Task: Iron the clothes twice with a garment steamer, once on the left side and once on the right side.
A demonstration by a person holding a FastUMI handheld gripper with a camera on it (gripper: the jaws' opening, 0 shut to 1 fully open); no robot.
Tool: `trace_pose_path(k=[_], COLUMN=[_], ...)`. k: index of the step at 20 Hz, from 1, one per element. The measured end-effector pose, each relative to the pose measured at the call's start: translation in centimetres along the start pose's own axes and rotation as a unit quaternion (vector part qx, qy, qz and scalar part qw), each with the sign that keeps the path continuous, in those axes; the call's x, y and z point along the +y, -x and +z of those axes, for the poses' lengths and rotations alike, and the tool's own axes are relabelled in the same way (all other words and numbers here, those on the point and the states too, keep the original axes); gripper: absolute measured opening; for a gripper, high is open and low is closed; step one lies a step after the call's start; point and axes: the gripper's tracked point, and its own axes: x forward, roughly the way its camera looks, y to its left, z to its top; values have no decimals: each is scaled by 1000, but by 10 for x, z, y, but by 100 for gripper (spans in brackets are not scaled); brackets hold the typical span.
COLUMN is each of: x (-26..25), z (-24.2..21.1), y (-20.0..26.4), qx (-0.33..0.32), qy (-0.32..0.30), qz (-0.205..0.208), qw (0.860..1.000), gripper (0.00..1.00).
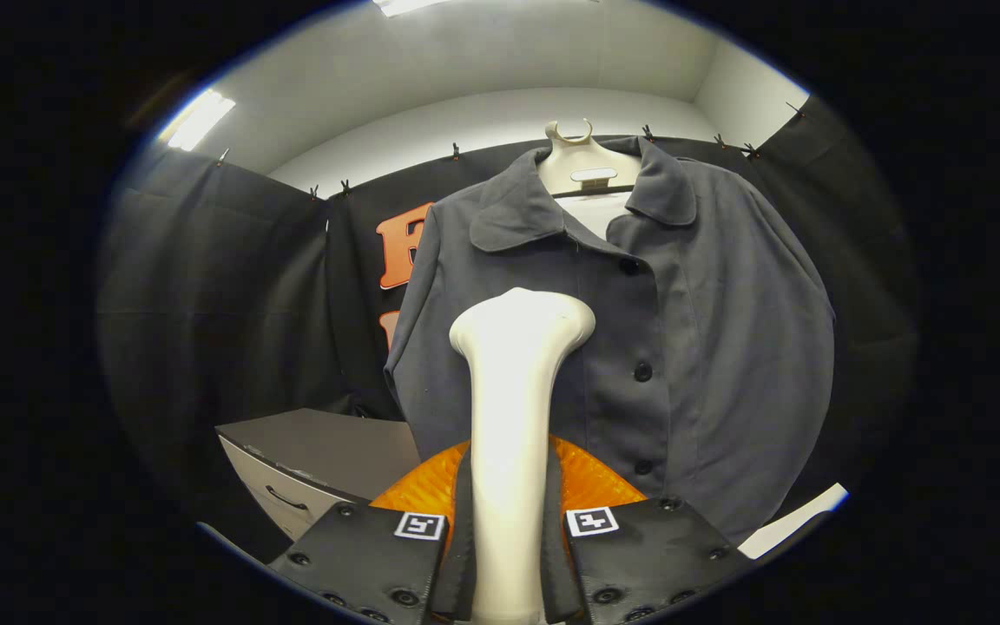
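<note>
A dark grey buttoned jacket (691, 347) hangs on a white hanger (582, 165) in front of the black cloth wall, facing me. My gripper (510, 529) is shut on the white garment steamer (517, 391), both fingers pressing its handle. The steamer stands upright between the fingers, its wide head up at the level of the jacket's middle, a little left of the button row. Whether the head touches the cloth cannot be told. The steamer hides part of the jacket's lower left front.
A grey cabinet (318, 460) with a drawer handle stands low to the left of the jacket. A white edge (795, 519) shows low on the right. Black cloth walls close in all around, with ceiling lights above.
</note>
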Motion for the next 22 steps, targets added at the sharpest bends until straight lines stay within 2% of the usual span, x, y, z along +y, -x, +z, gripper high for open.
trace_pose_path(k=[22], x=[-1], z=[-75], y=[31], qx=[42], qy=[-1], qz=[-23], qw=[999], gripper=[37])
